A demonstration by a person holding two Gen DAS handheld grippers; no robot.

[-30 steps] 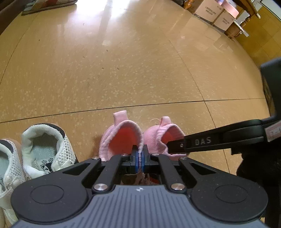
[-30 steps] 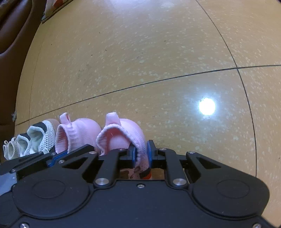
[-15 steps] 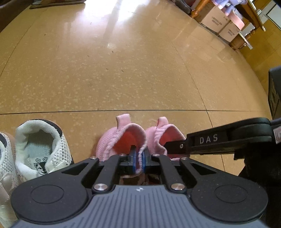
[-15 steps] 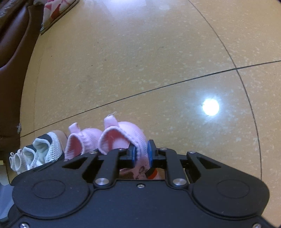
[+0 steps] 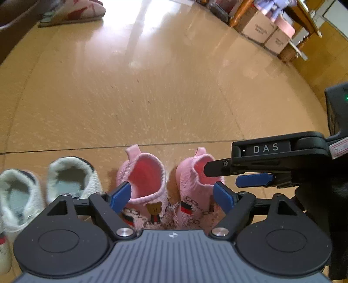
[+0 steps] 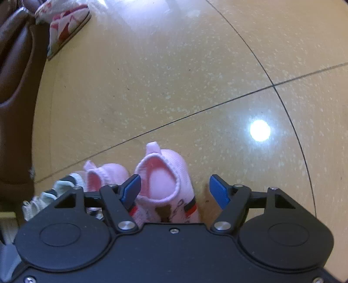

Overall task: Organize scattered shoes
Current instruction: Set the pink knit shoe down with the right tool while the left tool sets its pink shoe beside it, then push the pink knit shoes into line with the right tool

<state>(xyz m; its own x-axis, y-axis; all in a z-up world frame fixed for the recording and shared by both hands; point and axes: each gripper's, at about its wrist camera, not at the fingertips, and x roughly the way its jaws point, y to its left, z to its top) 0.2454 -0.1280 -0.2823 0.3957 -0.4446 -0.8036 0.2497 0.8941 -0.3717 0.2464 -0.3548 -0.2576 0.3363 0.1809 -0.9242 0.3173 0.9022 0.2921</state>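
Two pink knit shoes stand side by side on the floor, heels away from me. The left pink shoe (image 5: 141, 180) lies between the spread blue pads of my left gripper (image 5: 173, 194), untouched. The right pink shoe (image 6: 165, 174) sits between the pads of my right gripper (image 6: 175, 190), also untouched. Both grippers' jaws are opening and nothing is held. In the left wrist view the right gripper's fingers (image 5: 271, 150) reach in over the right pink shoe (image 5: 193, 178). A pair of white mesh shoes (image 5: 71, 176) stands left of the pink pair.
Yellow speckled floor tiles (image 5: 152, 98) stretch ahead. A brown sofa (image 6: 13, 87) borders the left, with a red-and-white patterned slipper (image 6: 63, 24) beside it. Cardboard boxes (image 5: 258, 28) and wooden furniture legs (image 5: 239, 13) stand at the far right.
Both grippers were shut on the pink shoes' collars; both have now let go and spread wide. Both have lifted a little, so the shoes' printed uppers show.
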